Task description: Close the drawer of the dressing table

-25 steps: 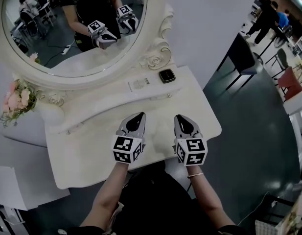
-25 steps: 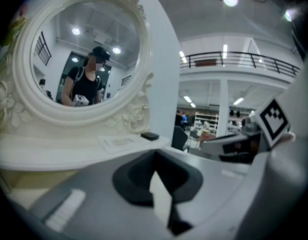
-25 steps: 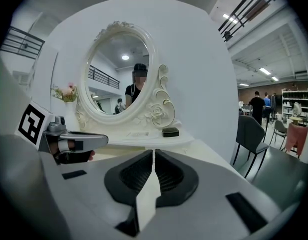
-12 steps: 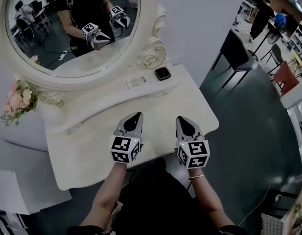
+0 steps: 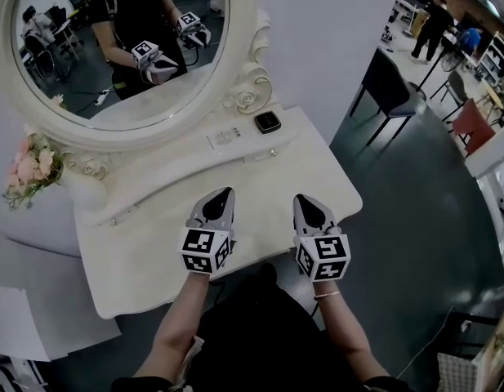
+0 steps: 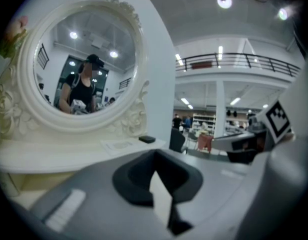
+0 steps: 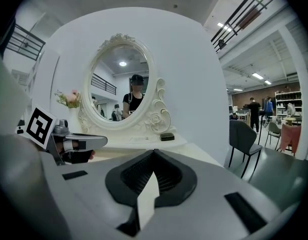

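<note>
Side by side, the left gripper (image 5: 225, 193) and the right gripper (image 5: 303, 198) hover just above the front part of the white, curved-front dressing table (image 5: 137, 251), both pointing toward the large oval mirror in its ornate cream frame (image 5: 72, 72). Each pair of tongs is pressed together at the tips, with nothing between them; each gripper's own view shows the two grey jaws meeting in a closed point over the pale tabletop. The drawer is tucked under the tabletop: from above only the table's front edge shows, directly beneath the black-and-white marker cubes, and the drawer's front cannot be made out in any view. On the raised back ledge below the mirror lie a small black square box (image 5: 267, 122) and, just beside it, a flat white card (image 5: 227, 137). A bunch of pink flowers (image 5: 27, 170) stands at the mirror's left. A dark chair (image 5: 390, 84) stands on the grey floor, well apart to the right.
</note>
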The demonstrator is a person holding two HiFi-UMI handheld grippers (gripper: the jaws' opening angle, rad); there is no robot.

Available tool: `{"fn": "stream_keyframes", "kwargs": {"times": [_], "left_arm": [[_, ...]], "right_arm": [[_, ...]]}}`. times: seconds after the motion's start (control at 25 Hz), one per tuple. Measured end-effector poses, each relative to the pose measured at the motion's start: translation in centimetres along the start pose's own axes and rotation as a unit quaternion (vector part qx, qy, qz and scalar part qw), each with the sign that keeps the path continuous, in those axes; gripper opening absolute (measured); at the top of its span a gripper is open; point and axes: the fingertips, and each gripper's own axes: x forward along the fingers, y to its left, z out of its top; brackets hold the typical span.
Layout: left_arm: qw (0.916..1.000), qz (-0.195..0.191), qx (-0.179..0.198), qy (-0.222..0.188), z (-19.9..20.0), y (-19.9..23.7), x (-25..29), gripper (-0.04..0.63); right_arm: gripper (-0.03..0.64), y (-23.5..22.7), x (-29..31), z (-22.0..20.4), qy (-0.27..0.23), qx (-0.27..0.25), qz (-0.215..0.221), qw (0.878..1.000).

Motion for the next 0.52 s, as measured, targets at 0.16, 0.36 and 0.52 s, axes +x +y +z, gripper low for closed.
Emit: {"fn": "stream_keyframes", "kwargs": {"times": [0.16,0.36,0.52], "left_arm": [[1.0,-0.001,0.0,0.0,-0.05,-0.27,-0.05,0.003],[1.0,0.001,0.002,0.001,-0.02,-0.26,0.23,0.003],[1.0,0.005,-0.001,-0.001,0.07,-0.16,0.67,0.003]], "right_arm": [[0.005,-0.35,-0.15,-0.21,0.001,0.004,0.0,1.0],[0.005,-0.52,0.02,-0.19,0.0,0.007,0.004,1.0],[0.005,-0.83,0.43,0.03,-0.001,0.005,0.009,1.0]]}}
